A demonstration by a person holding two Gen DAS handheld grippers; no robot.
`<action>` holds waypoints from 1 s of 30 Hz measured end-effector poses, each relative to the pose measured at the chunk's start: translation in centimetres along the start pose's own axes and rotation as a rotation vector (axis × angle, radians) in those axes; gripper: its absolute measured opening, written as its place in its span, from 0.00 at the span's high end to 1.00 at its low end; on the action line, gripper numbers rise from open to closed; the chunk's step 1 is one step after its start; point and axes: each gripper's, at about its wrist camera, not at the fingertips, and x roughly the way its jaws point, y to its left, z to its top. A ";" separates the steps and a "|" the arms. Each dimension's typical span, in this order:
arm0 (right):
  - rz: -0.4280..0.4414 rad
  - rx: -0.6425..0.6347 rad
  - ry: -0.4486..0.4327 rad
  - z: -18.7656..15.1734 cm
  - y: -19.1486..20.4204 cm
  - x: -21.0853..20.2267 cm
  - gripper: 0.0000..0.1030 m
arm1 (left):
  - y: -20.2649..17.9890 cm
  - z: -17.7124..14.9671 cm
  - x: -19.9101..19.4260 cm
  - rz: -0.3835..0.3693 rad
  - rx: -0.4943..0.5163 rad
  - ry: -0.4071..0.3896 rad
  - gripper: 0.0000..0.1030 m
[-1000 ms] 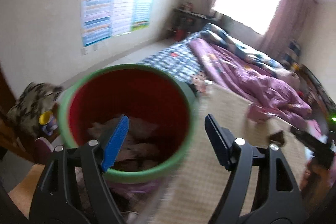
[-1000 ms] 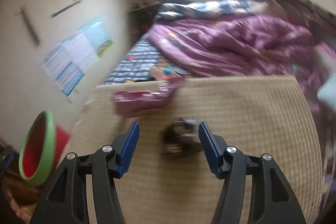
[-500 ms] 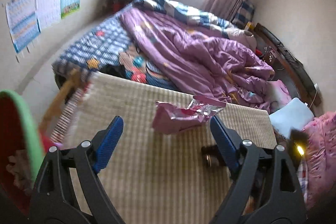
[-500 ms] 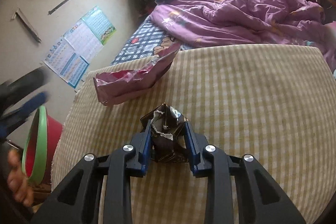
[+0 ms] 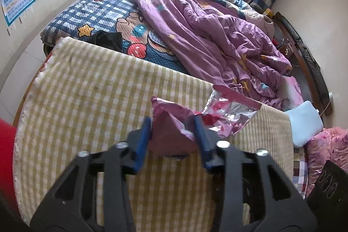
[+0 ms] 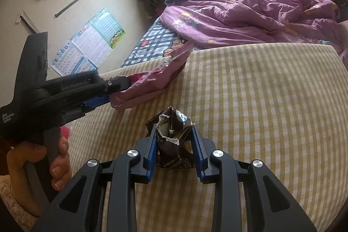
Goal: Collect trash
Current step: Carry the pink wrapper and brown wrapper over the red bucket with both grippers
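Left gripper (image 5: 173, 131): clamped on pink wrapper (image 5: 174, 134), whose foil end trails toward 2 o'clock over the checked mat (image 5: 87, 90).
Right gripper (image 6: 174, 145): pinching crumpled dark wrapper (image 6: 171, 142), underside hidden.
Red bin (image 5: 6, 145): cut off at 9 o'clock.

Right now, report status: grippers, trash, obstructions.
Left gripper shut on pink wrapper. Right gripper shut on dark wrapper. Both on checked cloth. Nothing in the way.

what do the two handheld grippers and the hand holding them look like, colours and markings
Both grippers are black plastic frames with triangular cut-outs, silver round bolts at the joints and blue pads lining the fingers. The left gripper and the right gripper match. Seen from the right wrist, the left one has a pistol-style grip and white lettering on its side. The bare hand wears a fuzzy pale sleeve.
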 end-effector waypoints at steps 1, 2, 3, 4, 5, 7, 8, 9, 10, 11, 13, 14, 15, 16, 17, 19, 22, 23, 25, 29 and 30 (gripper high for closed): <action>0.001 0.001 0.001 0.1 -0.1 0.0 0.72 | 0.1 -0.1 -0.3 -0.007 -0.006 -0.003 0.75; 0.002 0.001 0.003 0.0 0.0 -0.1 0.72 | 0.2 -0.2 -0.7 -0.012 -0.011 -0.008 0.78; 0.002 0.001 0.004 -0.1 -0.1 -0.2 0.72 | 0.2 -0.3 -1.2 -0.015 -0.015 -0.015 0.78; 0.002 0.003 0.005 -0.3 0.0 -0.3 0.72 | 0.3 -0.6 -2.2 -0.019 -0.020 -0.036 0.79; 0.002 0.007 0.005 -0.5 0.0 -0.5 0.72 | 0.3 -0.7 -2.8 -0.020 -0.020 -0.049 0.79; 0.000 0.010 0.002 -0.9 0.1 -1.0 0.72 | 0.3 -1.5 -4.9 -0.017 -0.012 -0.091 0.79; -0.003 0.010 -0.001 -1.0 0.2 -1.2 0.72 | 0.3 -1.8 -5.8 -0.011 -0.006 -0.108 0.79; -0.005 0.010 -0.009 -1.3 0.4 -1.6 0.72 | 0.2 -2.4 -6.9 0.002 0.005 -0.131 0.79; -0.004 0.009 -0.014 -1.4 0.5 -1.9 0.72 | 0.2 -3.0 -8.0 0.014 0.014 -0.152 0.79; -0.003 0.005 -0.020 -1.6 0.8 -2.3 0.72 | 0.3 -3.3 -8.8 0.020 0.017 -0.166 0.79; 0.001 -0.010 -0.025 -2.1 1.5 -2.9 0.72 | 0.4 -4.4 -11.0 0.033 0.023 -0.205 0.79; 0.004 -0.024 -0.026 -2.5 2.1 -3.3 0.72 | 0.5 -4.8 -11.8 0.039 0.027 -0.219 0.79; 0.007 -0.037 -0.027 -2.8 2.6 -3.6 0.72 | 0.6 -5.3 -12.6 0.050 0.034 -0.236 0.79; 0.011 -0.047 -0.028 -3.1 3.2 -4.0 0.72 | 0.5 -6.3 -14.0 0.076 0.053 -0.260 0.79; 0.015 -0.053 -0.030 -3.3 3.7 -4.2 0.72 | 0.6 -6.7 -14.8 0.092 0.061 -0.273 0.79; 0.025 -0.069 -0.038 -3.9 4.7 -4.7 0.72 | 1.0 -8.2 -16.8 0.116 0.057 -0.306 0.79; 0.037 -0.110 -0.044 -4.8 6.7 -5.5 0.72 | 2.4 -9.8 -18.9 0.138 0.030 -0.329 0.79; 0.040 -0.121 -0.046 -4.9 7.2 -5.7 0.72 | 3.0 -10.4 -19.6 0.153 0.018 -0.332 0.79; 0.046 -0.145 -0.055 -5.1 8.2 -6.2 0.72 | 4.4 -11.3 -20.9 0.179 -0.014 -0.339 0.79; 0.058 -0.204 -0.084 -5.5 10.4 -7.4 0.72 | 6.7 -12.8 -23.3 0.227 -0.055 -0.373 0.79; 0.062 -0.219 -0.091 -5.5 11.0 -7.6 0.72 | 7.1 -13.3 -23.8 0.238 -0.060 -0.379 0.79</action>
